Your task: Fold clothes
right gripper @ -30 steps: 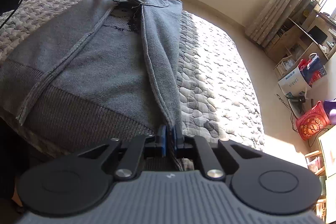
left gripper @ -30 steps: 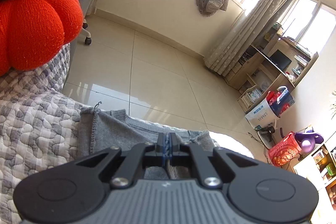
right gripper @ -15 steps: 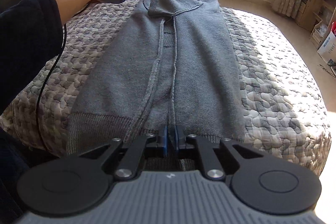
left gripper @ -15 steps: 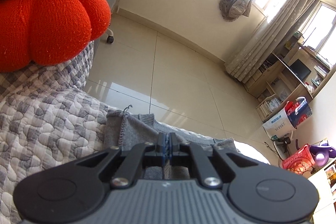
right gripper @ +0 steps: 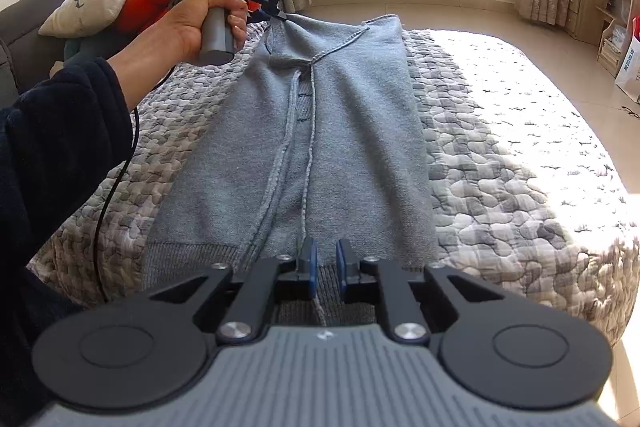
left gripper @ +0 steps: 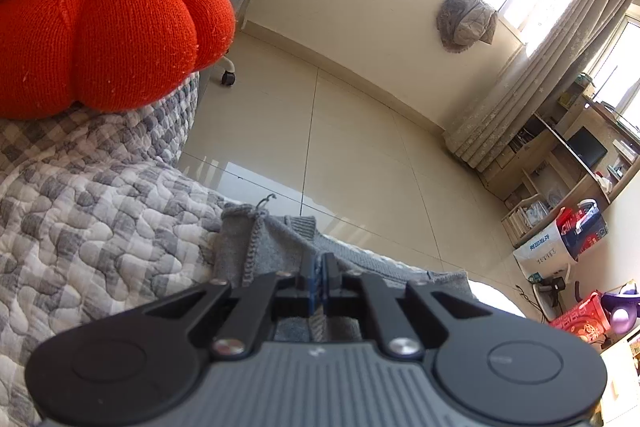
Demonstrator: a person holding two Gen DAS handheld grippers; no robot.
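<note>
Sweater (right gripper: 340,131), grey knit, lies lengthwise on the quilted bed (right gripper: 520,155), stretched from the ribbed hem just ahead of the right gripper (right gripper: 324,263) to its far top end at the left gripper (right gripper: 276,13), with both side panels folded in so their seamed edges meet along the middle. Right jaws have just been opening and stand narrowly apart; the hem rib and one seam line lie below and between them, but the pads do not press on the cloth. Left jaws, seen in the left wrist view at the left gripper (left gripper: 319,277), are shut on a fold of the sweater's upper edge, with the orange knitted cushion (left gripper: 104,27) well beyond and to their left. Judgement: the garment is soft, light and limp; it will sag and stretch between holds and carries no shape of its own. The knit is not slippery, so a pinch should hold. Best holds are the thicker ribbed hem and the collar edge, taken through all layers so the folded panels do not fall open.
</note>
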